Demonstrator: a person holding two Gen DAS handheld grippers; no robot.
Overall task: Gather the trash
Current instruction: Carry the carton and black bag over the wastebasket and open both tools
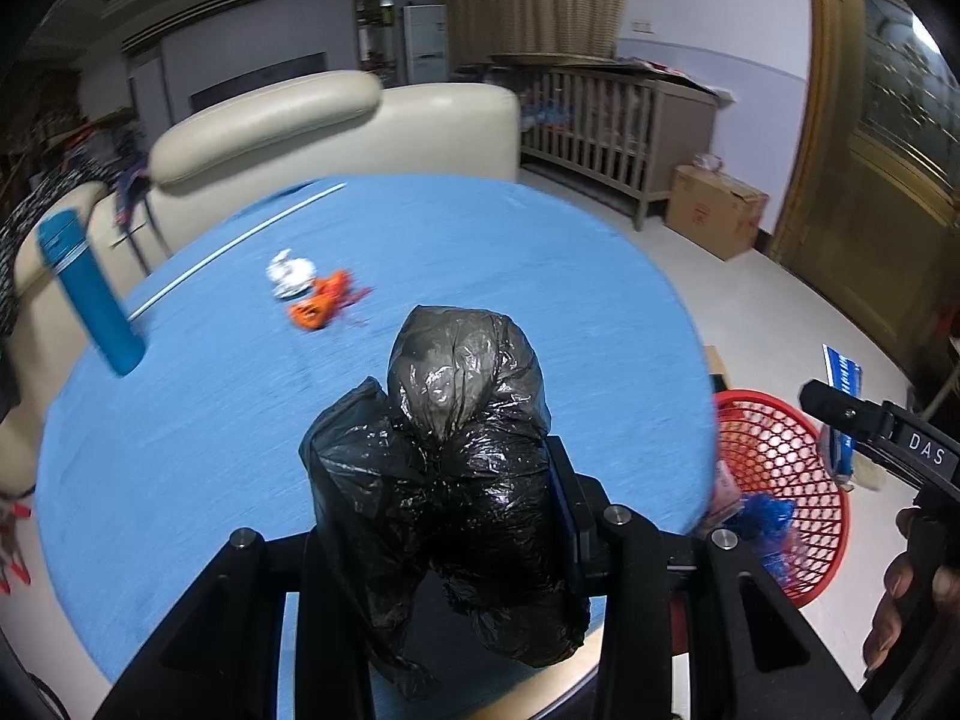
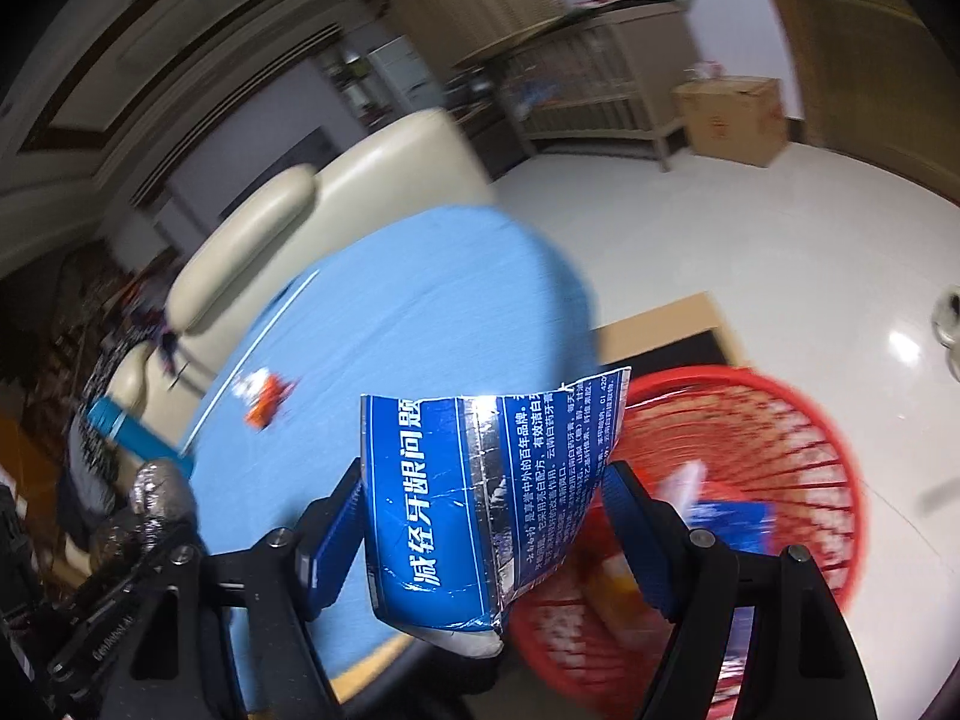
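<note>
Bag: black bag (image 1: 444, 480) is sitting pinched in the nearly closed left tongs (image 1: 441, 516), lower centre, over the bench (image 1: 510, 252).
Box: flattened blue box (image 2: 480, 498) is hanging gripped in the wide-set right tongs (image 2: 480, 516), beside the red basket (image 2: 780, 450).
Done: basket is already holding some scraps.
Left: white wad (image 1: 291, 273) and orange wrapper (image 1: 321, 303) are lying mid-bench.

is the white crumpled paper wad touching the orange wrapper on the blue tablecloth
Touching. In the left wrist view the white crumpled paper wad lies right against the orange wrapper, their edges meeting with no blue tablecloth visible between them.
</note>
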